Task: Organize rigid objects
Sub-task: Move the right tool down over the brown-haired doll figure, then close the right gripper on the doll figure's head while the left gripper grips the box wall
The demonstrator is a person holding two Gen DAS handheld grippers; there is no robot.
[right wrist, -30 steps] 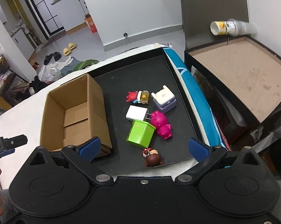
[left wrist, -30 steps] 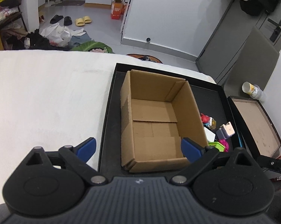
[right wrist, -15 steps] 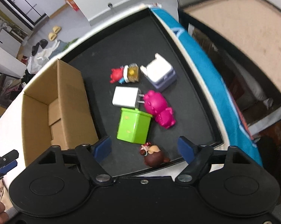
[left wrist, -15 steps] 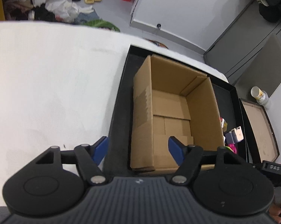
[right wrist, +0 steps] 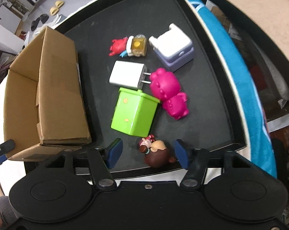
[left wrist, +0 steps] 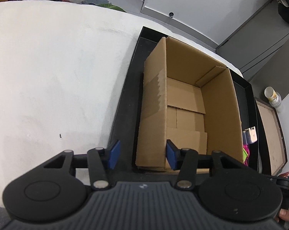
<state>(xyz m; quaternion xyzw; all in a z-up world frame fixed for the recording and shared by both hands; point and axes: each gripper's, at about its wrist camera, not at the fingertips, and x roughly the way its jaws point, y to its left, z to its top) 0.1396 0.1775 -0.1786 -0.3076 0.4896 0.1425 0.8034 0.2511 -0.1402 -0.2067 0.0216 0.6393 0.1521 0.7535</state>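
On the black tray (right wrist: 217, 115), near its front edge, the brown-haired doll (right wrist: 156, 153) lies between the blue pads of the right tongs (right wrist: 148, 152). Jaws are closing, gap still showing each side of the doll, so no grip yet. Just behind the doll: green box (right wrist: 135, 113) on its side, touching the white charger (right wrist: 128, 74) behind it & the pink figure (right wrist: 167, 92) to its right. Charger prongs point at the pink figure's head. Further back, near the tray's far side: red figure (right wrist: 118, 46) w/ a yellow-clear bottle (right wrist: 137, 45) against it, and a white-purple block (right wrist: 172, 48) toward the right edge.

Left part of the tray holds the cardboard box (left wrist: 184, 107), open top, nothing inside but its bottom flaps. Left tongs (left wrist: 142, 154) straddle the box's near-left wall at the front corner: one pad outside over the tray rim, one pad inside the box. Jaws closing, pads not pressing the cardboard yet, as far as can be seen. Tray sits on a white worktop (left wrist: 58, 76), at its right end.
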